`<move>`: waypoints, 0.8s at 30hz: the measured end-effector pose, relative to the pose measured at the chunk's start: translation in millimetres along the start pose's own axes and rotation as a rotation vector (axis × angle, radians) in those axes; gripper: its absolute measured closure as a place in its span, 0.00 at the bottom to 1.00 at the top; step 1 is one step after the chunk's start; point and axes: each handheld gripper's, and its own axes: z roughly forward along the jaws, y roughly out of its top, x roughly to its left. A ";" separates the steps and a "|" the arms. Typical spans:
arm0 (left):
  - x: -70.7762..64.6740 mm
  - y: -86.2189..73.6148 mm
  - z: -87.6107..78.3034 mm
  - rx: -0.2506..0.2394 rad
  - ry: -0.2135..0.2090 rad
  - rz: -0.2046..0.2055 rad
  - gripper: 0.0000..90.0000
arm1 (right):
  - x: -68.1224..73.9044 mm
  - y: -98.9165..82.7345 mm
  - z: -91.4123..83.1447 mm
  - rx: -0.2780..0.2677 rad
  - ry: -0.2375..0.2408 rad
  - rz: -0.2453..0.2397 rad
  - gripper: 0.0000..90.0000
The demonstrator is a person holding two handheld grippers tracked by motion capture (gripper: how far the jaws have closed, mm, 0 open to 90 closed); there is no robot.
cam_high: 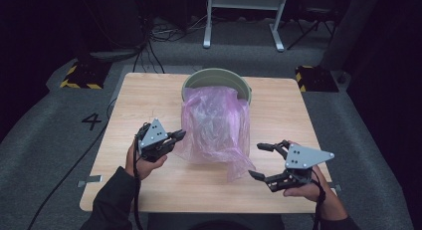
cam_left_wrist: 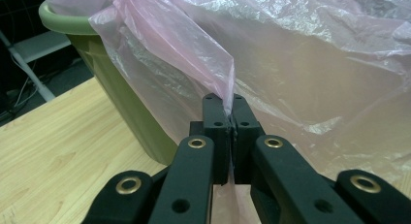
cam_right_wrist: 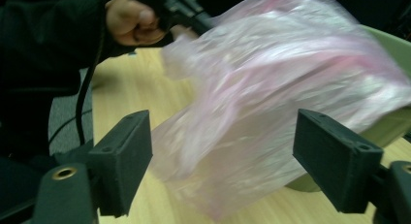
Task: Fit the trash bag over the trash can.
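Black jaws of the left hand-held gripper are pressed together on a fold of the thin pink plastic bag, pinching its near edge just beside the green bin. In the high view that left hand-held gripper touches the bag's left side. The right hand-held gripper has its jaws spread wide apart, holding nothing, just beside the bag's lower right corner. The pink plastic bag drapes from the green bin down onto the wooden bench, the bin standing at the bench's far middle.
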 end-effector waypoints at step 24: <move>-33.2 1.0 -27.5 0.006 -0.036 0.077 0.18 | -42.9 33.8 31.2 -0.019 -0.316 -0.066 1.00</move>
